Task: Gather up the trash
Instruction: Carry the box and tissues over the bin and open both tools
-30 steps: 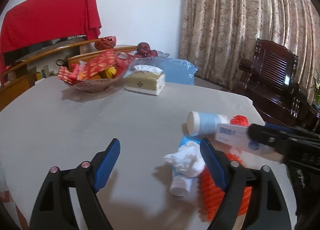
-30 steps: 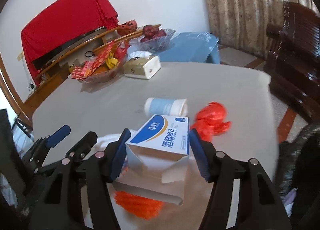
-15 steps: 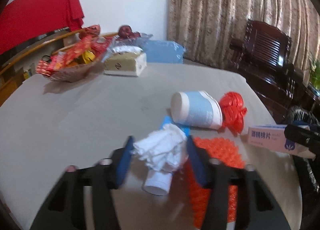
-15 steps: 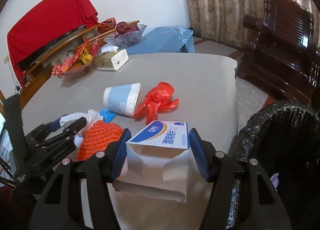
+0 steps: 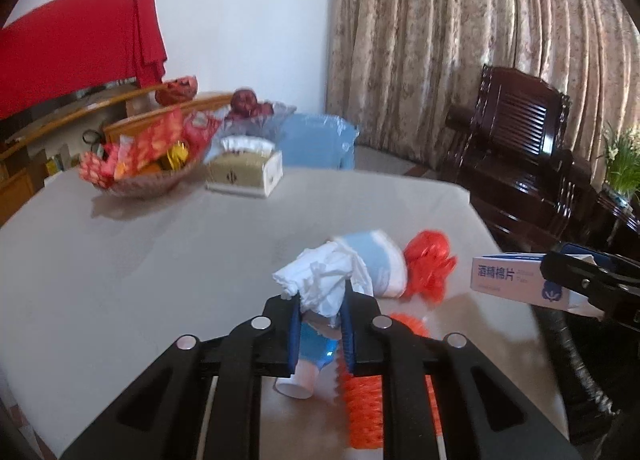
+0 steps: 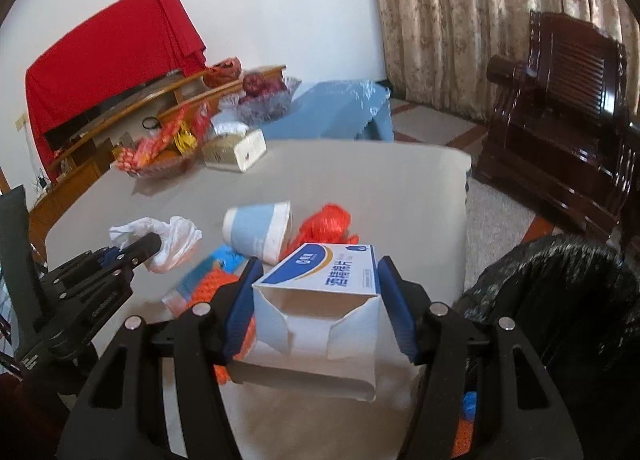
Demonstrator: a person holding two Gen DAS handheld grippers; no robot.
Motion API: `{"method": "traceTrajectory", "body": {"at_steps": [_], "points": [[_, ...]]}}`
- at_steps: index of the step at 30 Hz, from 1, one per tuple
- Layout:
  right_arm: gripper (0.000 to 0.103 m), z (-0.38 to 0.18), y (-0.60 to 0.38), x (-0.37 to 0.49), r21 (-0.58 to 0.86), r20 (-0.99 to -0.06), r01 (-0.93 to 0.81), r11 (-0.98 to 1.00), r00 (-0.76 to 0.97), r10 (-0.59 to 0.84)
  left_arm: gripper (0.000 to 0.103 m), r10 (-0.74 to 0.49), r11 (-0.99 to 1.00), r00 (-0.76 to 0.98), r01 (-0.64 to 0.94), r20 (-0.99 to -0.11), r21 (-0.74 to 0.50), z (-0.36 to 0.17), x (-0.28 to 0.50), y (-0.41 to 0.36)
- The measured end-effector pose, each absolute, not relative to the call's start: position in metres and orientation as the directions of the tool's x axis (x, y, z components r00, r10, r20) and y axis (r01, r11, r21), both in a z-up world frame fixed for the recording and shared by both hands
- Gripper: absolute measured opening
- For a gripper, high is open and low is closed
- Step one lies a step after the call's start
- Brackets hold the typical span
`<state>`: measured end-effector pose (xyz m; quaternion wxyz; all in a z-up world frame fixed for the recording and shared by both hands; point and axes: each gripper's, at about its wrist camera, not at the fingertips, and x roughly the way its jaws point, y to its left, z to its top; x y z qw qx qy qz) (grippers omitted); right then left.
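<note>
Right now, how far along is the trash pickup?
Done: a blue scrap shows in the black bin. In hand: left gripper pinches the white tissue; right gripper grips the box. Left on the table: paper cup, red bag, orange netting.

From my left wrist camera, my left gripper [image 5: 320, 324] has its blue pads pinched tight on a crumpled white tissue [image 5: 318, 276], which bunches up above the fingertips. Under it on the grey tablecloth [image 5: 140, 260] lies a blue-and-white tube [image 5: 310, 364], with an orange foam net [image 5: 362, 400] just beside it to the right. A blue-and-white paper cup [image 5: 380, 264] lies on its side behind the tissue, touching a crumpled red plastic bag [image 5: 430, 260]. At the right edge I see my right gripper [image 5: 580, 280] clamping a white box with blue lettering [image 5: 516, 280]. Far back sit a snack basket [image 5: 144, 164] and a tissue box [image 5: 244, 172].
</note>
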<state>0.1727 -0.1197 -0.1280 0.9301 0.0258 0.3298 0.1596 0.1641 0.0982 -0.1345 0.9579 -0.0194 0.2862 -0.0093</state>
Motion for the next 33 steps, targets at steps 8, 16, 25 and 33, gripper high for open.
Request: {"method": "traceTrajectory", "body": {"at_steps": [8, 16, 25, 33], "points": [[0.057, -0.092, -0.149, 0.146, 0.138, -0.540, -0.252, 0.958, 0.792, 0.286, 0.016, -0.077, 0.997, 0.863, 0.063, -0.499, -0.044, -0.095, 0.150, 0.067], [0.057, -0.073, -0.207, 0.113, 0.123, -0.502, -0.162, 0.979, 0.841, 0.203, 0.016, -0.178, 0.983, 0.863, 0.176, -0.473, -0.049, -0.078, 0.140, 0.013], [0.057, -0.070, -0.286, 0.075, 0.101, -0.492, -0.015, 0.995, 0.868, 0.063, 0.016, -0.345, 0.930, 0.810, 0.361, -0.474, -0.060, -0.076, 0.134, -0.075], [0.057, -0.093, -0.338, 0.059, 0.097, -0.528, 0.101, 0.990, 0.849, -0.035, 0.016, -0.456, 0.871, 0.748, 0.487, -0.483, -0.070, -0.088, 0.136, -0.153]]}}
